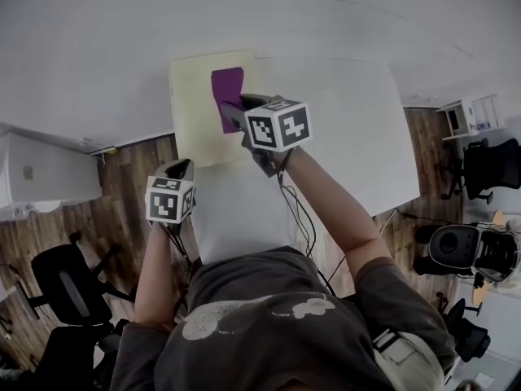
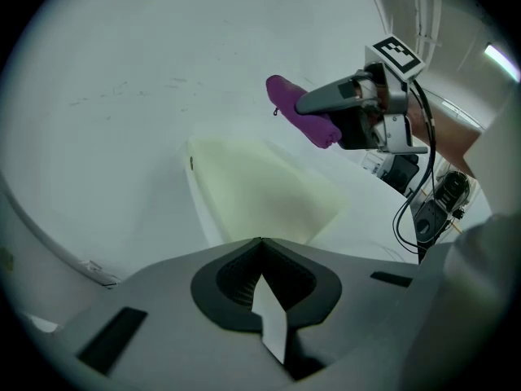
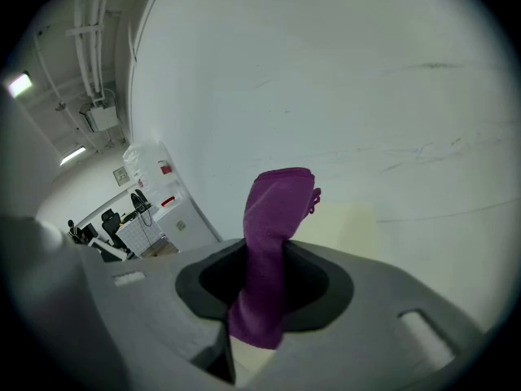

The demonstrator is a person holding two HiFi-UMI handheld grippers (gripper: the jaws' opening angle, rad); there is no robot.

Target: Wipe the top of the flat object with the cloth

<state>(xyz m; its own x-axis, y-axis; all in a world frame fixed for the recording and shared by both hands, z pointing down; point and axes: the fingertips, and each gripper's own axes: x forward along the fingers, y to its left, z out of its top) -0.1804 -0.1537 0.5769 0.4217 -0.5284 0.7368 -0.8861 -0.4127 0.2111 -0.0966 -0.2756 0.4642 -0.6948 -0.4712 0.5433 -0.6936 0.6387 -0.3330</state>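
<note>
In the head view a pale yellow flat object (image 1: 195,116) lies on the white counter (image 1: 350,129). The right gripper (image 1: 236,104) reaches over it with the purple cloth (image 1: 227,85) in its grasp, while the left gripper (image 1: 181,167) hangs back near the counter's near edge, off the flat object. In the left gripper view that gripper (image 2: 260,241) is clenched with nothing between its jaws. Beyond it sits the flat object (image 2: 260,198), and the right gripper (image 2: 308,102) holds the cloth (image 2: 286,96) above it, apparently not touching. In the right gripper view the gripper (image 3: 267,259) pinches the cloth (image 3: 281,198), which stands up between the jaws and folds over at its free end, with the flat object (image 3: 352,225) just past it on the counter (image 3: 366,88). The step in hand looks like bringing the cloth to the surface, with wiping not yet begun. The next move calls for lowering the cloth flat onto the top and sweeping across it, perhaps with the left gripper steadying an edge. The only markings are the black-and-white squares on the gripper cubes. The red labels in the background are too small to read.
</note>
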